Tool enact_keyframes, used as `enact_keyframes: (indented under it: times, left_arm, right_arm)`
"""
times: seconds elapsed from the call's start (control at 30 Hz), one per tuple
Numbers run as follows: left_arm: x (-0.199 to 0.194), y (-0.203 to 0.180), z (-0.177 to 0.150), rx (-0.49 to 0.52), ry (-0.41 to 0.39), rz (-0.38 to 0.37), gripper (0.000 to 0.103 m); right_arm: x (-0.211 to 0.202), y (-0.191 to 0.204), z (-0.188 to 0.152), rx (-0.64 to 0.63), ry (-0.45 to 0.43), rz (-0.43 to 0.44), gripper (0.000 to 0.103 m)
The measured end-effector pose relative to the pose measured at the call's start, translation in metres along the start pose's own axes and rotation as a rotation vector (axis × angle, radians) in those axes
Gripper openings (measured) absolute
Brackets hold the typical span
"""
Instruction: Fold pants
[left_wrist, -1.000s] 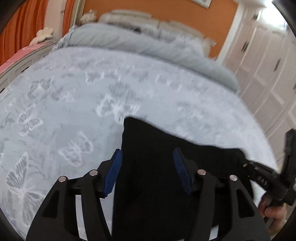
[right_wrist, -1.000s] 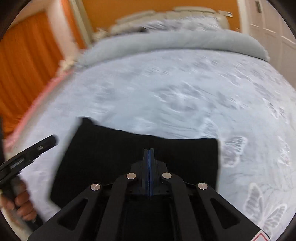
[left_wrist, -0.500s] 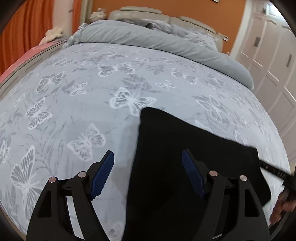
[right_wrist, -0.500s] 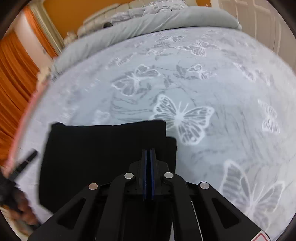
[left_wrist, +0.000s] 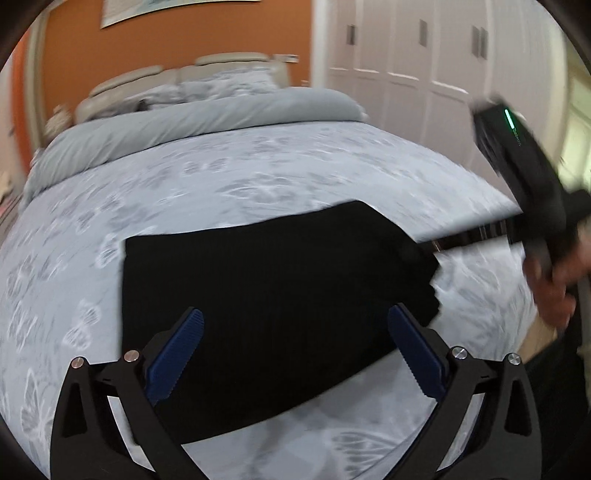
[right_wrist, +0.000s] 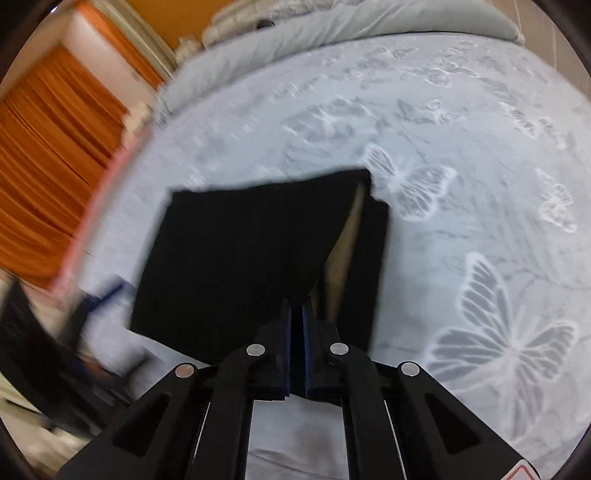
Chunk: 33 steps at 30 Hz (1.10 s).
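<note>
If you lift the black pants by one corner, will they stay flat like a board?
Probably not. The pants lie in soft folded layers, one edge lifting open near the right claw, so they'd likely droop. On the bedspread they'd probably bunch when pushed.

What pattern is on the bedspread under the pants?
White butterflies on pale grey-blue bedspread, sharpest in the right wrist view.
</note>
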<state>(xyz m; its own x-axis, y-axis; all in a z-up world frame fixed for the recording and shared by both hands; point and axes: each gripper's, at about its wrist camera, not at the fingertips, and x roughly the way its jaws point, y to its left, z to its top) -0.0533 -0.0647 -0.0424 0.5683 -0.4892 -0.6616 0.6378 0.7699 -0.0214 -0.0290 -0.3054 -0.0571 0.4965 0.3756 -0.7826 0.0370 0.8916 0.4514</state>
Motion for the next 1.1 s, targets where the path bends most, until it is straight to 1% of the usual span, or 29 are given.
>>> enact_keyframes:
  times: [0.03, 0.07, 0.13, 0.2, 0.3, 0.33, 0.37, 0.4, 0.43, 0.47, 0.5, 0.53, 0.57, 0.6, 0.63, 0.7, 0.73, 0.8, 0.87, 0.9, 0.97, 1.0, 1.03, 1.07, 1.1]
  left_arm:
    - [0.004, -0.009, 0.001, 0.021, 0.003, -0.001, 0.098]
    - [0.007, -0.014, 0.001, 0.032, 0.003, 0.004, 0.098]
    - [0.019, -0.029, 0.003, 0.063, 0.015, 0.002, 0.098]
    - [0.034, -0.042, 0.006, 0.083, 0.033, 0.004, 0.098]
    - [0.057, -0.051, 0.010, 0.097, 0.046, 0.018, 0.097]
    - [0.062, -0.051, 0.011, 0.090, 0.041, 0.026, 0.075]
    - [0.069, -0.047, 0.012, 0.078, 0.052, 0.025, 0.035]
    - [0.077, -0.039, 0.014, 0.037, 0.093, 0.022, 0.017]
    - [0.079, -0.024, 0.016, -0.037, 0.103, 0.002, 0.012]
    - [0.075, -0.004, 0.019, -0.135, 0.087, -0.041, 0.010]
    - [0.070, 0.007, 0.022, -0.182, 0.074, -0.050, 0.009]
    - [0.061, 0.019, 0.027, -0.228, 0.047, -0.057, 0.009]
    - [0.051, 0.029, 0.031, -0.256, 0.015, -0.064, 0.008]
    - [0.038, 0.040, 0.037, -0.280, -0.028, -0.059, 0.008]
    - [0.030, 0.046, 0.040, -0.294, -0.052, -0.059, 0.008]
    - [0.018, 0.058, 0.046, -0.331, -0.080, -0.077, 0.008]
    - [0.016, 0.061, 0.047, -0.346, -0.083, -0.088, 0.008]
    - [0.014, 0.064, 0.049, -0.361, -0.084, -0.096, 0.008]
    - [0.015, 0.064, 0.050, -0.356, -0.079, -0.093, 0.009]
    - [0.015, 0.062, 0.050, -0.355, -0.076, -0.097, 0.009]
    - [0.015, 0.060, 0.050, -0.356, -0.075, -0.102, 0.009]
    - [0.014, 0.059, 0.050, -0.353, -0.076, -0.106, 0.009]
    - [0.013, 0.058, 0.050, -0.350, -0.080, -0.106, 0.009]
    - [0.012, 0.058, 0.050, -0.347, -0.085, -0.108, 0.009]
    - [0.010, 0.057, 0.051, -0.343, -0.092, -0.112, 0.009]
  right_arm:
    - [-0.005, 0.002, 0.004, 0.010, -0.020, 0.054, 0.004]
    - [-0.007, 0.003, 0.007, 0.019, -0.031, 0.091, 0.004]
    - [-0.010, 0.005, 0.012, 0.032, -0.042, 0.141, 0.004]
    - [-0.008, 0.008, 0.017, 0.041, -0.035, 0.184, 0.004]
    - [-0.002, 0.016, 0.021, 0.042, -0.021, 0.249, 0.004]
    - [-0.002, 0.017, 0.022, 0.041, -0.023, 0.264, 0.005]
    - [-0.004, 0.017, 0.024, 0.042, -0.032, 0.263, 0.005]
    - [-0.006, 0.014, 0.026, 0.047, -0.044, 0.252, 0.011]
    - [-0.011, 0.009, 0.027, 0.057, -0.064, 0.233, 0.012]
    - [-0.017, 0.004, 0.027, 0.060, -0.087, 0.204, 0.013]
    - [-0.025, 0.000, 0.027, 0.050, -0.108, 0.167, 0.013]
    - [-0.030, -0.003, 0.027, 0.036, -0.120, 0.131, 0.017]
    - [-0.036, -0.004, 0.024, 0.005, -0.138, 0.067, 0.019]
    - [-0.037, -0.004, 0.021, -0.024, -0.139, 0.009, 0.025]
    - [-0.034, -0.002, 0.016, -0.059, -0.124, -0.042, 0.025]
    - [-0.019, -0.001, 0.013, -0.078, -0.077, -0.049, 0.025]
    - [-0.009, 0.002, 0.012, -0.090, -0.048, -0.049, 0.025]
    - [0.012, 0.011, 0.011, -0.134, 0.000, -0.078, 0.026]
    - [0.033, 0.021, 0.013, -0.177, 0.031, -0.122, 0.038]
    - [0.037, 0.021, 0.013, -0.183, 0.031, -0.137, 0.048]
    - [0.050, 0.024, 0.015, -0.194, 0.034, -0.171, 0.048]
    - [0.056, 0.025, 0.016, -0.201, 0.046, -0.179, 0.034]
    - [0.060, 0.027, 0.015, -0.207, 0.051, -0.205, 0.024]
    - [0.060, 0.029, 0.015, -0.201, 0.051, -0.192, 0.022]
    - [0.056, 0.030, 0.016, -0.197, 0.041, -0.161, 0.004]
